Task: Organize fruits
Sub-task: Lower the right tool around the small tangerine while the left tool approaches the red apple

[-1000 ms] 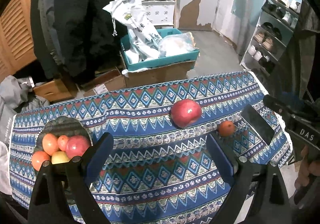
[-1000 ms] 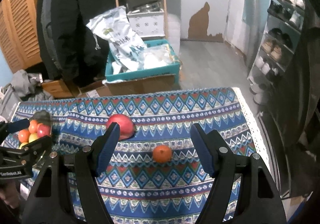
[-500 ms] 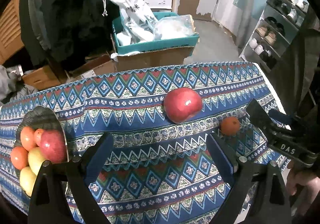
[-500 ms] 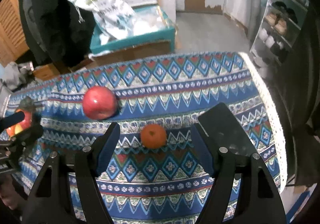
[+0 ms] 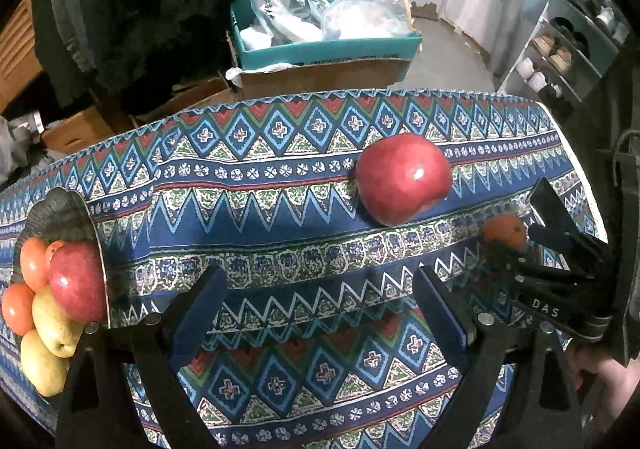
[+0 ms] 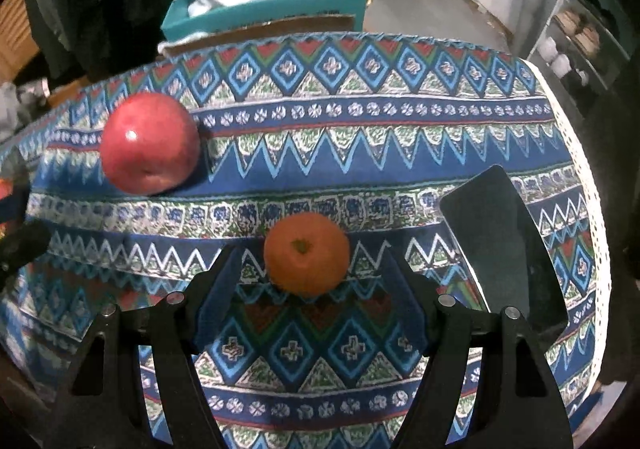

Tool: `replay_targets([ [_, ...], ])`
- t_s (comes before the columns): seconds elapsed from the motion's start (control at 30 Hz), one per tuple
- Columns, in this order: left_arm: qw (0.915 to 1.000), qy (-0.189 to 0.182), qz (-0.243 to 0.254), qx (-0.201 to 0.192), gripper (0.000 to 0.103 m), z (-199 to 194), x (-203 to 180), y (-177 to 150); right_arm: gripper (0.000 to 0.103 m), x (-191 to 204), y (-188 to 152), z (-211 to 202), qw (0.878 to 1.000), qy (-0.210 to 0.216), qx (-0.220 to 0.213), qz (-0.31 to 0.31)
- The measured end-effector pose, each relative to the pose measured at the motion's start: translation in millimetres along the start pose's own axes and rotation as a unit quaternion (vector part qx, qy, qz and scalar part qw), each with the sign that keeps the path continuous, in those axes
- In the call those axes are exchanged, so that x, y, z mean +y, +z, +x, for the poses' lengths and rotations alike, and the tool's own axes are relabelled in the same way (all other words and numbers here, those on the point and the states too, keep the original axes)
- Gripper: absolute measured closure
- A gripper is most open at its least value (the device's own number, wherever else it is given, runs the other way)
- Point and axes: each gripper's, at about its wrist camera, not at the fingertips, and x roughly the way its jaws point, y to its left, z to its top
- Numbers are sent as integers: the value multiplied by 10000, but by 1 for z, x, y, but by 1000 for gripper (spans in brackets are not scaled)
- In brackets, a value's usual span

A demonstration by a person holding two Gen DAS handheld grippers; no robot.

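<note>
1. The right claw [image 6: 308, 269] points steeply down at the worktop [image 6: 360, 153], which is covered by a patterned blue cloth. Its jaws stand apart and grip nothing.
2. The tangerine [image 6: 306, 253] lies on the cloth directly ahead of the right claw, centred on the gap between the two blue pads [image 6: 214, 293]. A strip of cloth shows on either side of the fruit, so neither pad touches it.
3. The tangerine is round with its stem scar facing up, so it has no long axis to line up with; the approach appears to need only a straight push forward and down, then a squeeze.
4. The left claw [image 5: 320, 309] is wide open and empty over bare cloth. The red apple [image 5: 404, 179] lies ahead of it and off to its right, well apart from its pads.
5. The right claw is plainly the nearer one to the tangerine; in the left wrist view it shows already beside that fruit.
6. The fruit bowl [image 5: 68, 209], holding tangerines, a red apple and yellow pears, sits at the far left edge of the worktop, well apart from both loose fruits.
7. A dark phone [image 6: 504, 245] lies just right of the tangerine, near the right claw's outer pad; it could be nudged on closing.
</note>
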Motion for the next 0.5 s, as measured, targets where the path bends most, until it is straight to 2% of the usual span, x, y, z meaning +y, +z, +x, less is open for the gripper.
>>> replay_targets([
  [0.1,10000,-9,16,19,8,3,-1,0,32,1,-2,7,10000,36,60,13],
  [0.3,9999,-99,56,7,8,7,-4,4,53,0,-2,18,9998,78,181,70],
  [0.37,9999,-129,81,-11,8,9,-7,7,57,-2,-2,18,9996,192,155,134],
  [0.5,9997,-212,96,-30,8,14,-13,16,58,-6,-1,16,9998,130,94,145],
])
